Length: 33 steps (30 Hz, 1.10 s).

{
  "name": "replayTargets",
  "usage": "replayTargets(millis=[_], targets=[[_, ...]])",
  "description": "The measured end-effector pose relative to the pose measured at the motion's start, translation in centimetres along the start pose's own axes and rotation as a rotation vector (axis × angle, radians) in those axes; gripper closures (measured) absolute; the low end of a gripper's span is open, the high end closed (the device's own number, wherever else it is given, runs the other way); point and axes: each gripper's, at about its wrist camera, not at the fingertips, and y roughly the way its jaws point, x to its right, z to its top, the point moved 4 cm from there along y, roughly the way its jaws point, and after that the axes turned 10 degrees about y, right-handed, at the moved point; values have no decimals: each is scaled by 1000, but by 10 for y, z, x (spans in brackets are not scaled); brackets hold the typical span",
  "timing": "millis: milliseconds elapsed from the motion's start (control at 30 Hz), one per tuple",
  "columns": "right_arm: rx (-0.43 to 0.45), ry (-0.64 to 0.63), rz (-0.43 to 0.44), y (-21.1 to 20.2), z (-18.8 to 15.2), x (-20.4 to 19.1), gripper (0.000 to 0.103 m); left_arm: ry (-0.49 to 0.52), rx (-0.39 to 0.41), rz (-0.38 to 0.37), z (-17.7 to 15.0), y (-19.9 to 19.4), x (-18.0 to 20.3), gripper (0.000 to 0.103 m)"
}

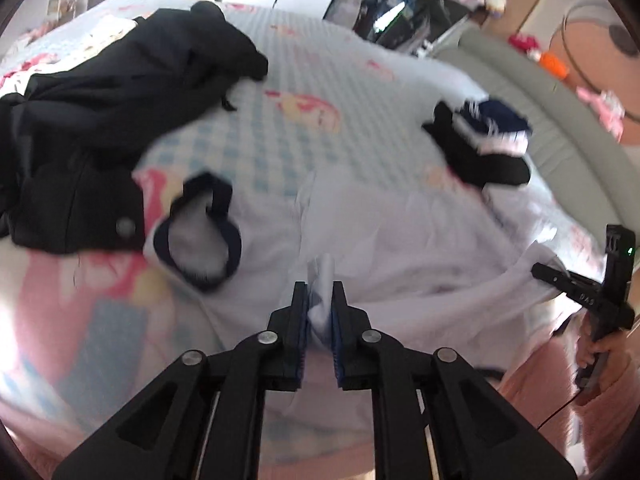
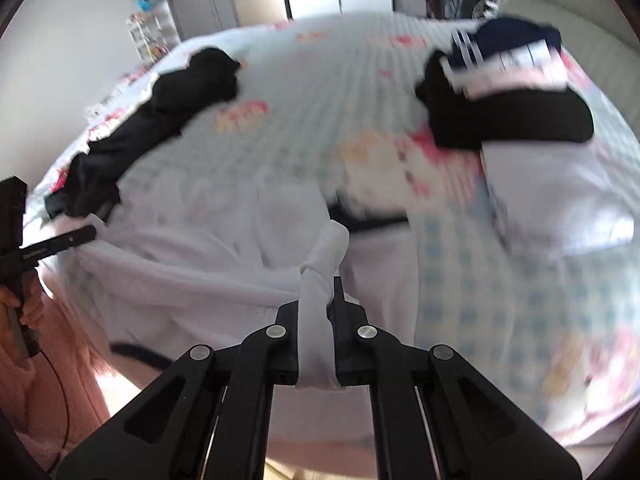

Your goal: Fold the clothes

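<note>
Motion blur smears the white shirt and the bedsheet print. At nine o'clock the black garment runs off the left wrist view's edge.

Black claw, fuzzy pink sleeve

Bed: blue-checked sheet with pink cartoon prints. On it: white shirt with dark collar, near edge; heap of black clothes; folded stack, dark and striped.
</note>
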Motion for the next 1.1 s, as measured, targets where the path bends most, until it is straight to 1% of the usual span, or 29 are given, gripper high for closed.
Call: replayTargets(millis=[67, 133, 200, 267, 300, 333, 367, 400, 433, 500, 567, 667, 733, 767, 800, 833, 867, 900, 933, 967, 1000, 1033, 1067, 1100], targets=[[-14, 14, -4, 1, -8, 6, 98, 34, 8, 40, -2, -5, 1, 78], [-28, 11, -12, 3, -6, 10, 96, 22, 17, 60, -3, -14, -7, 71], [-29, 9, -26, 3, -7, 13, 93, 1, 26, 77, -4, -23, -16, 71], [-17, 13, -38, 0, -4, 15, 86, 12, 24, 52, -4, -29, -18, 71], [-8, 16, -42, -1, -2, 14, 83, 28, 15, 26, -4, -28, -16, 71], [9, 23, -33, -6, -1, 15, 78, 51, 5, 6, -5, -26, -11, 67], [18, 24, -15, -8, -1, 13, 67, 76, -4, -9, -6, -24, -7, 56], [25, 25, 1, -9, -1, 12, 60, 102, -18, -13, -7, -20, -3, 53], [18, 16, -1, -6, -1, 10, 60, 127, -33, -11, -8, -16, 1, 52], [-3, 0, -12, 0, -2, 9, 60, 146, -53, -4, -10, -12, 4, 52], [-17, -17, -1, 4, -3, 6, 60, 168, -54, -26, -15, -11, 5, 52], [-38, -43, 16, 10, -5, 1, 60, 210, -43, -24, -16, -8, 8, 52], [-53, -61, 28, 14, -6, -2, 60, 240, -54, -25, -13, -2, 13, 52], [-60, -70, 33, 16, -6, -3, 60, 259, -67, -24, -11, 3, 16, 54], [-67, -78, 39, 18, -7, -5, 60, 278, -80, -22, -9, 7, 20, 62], [-74, -87, 45, 20, -7, -6, 60, 297, -94, -21, -7, 11, 24, 91], [-81, -96, 51, 22, -8, -8, 76, 315, -107, -20, -5, 16, 27, 95], [-88, -107, 53, 24, -8, -10, 99, 321, -113, -7, -3, 18, 29, 95], [-87, -131, 35, 25, -7, -15, 99, 313, -99, -4, 2, 17, 31, 95], [-58, -147, 25, 21, -4, -19, 99, 273, -55, -21, 9, 9, 28, 95], [-11, -136, 47, 13, 0, -21, 100, 220, -3, -43, 17, -1, 22, 95], [36, -120, 68, 4, 5, -22, 100, 167, 50, -64, 25, -12, 17, 95], [83, -71, 92, -5, 11, -17, 100, 113, 103, -86, 33, -22, 12, 95], [130, -21, 115, -14, 17, -12, 100, 64, 136, -82, 38, -27, 4, 95]])
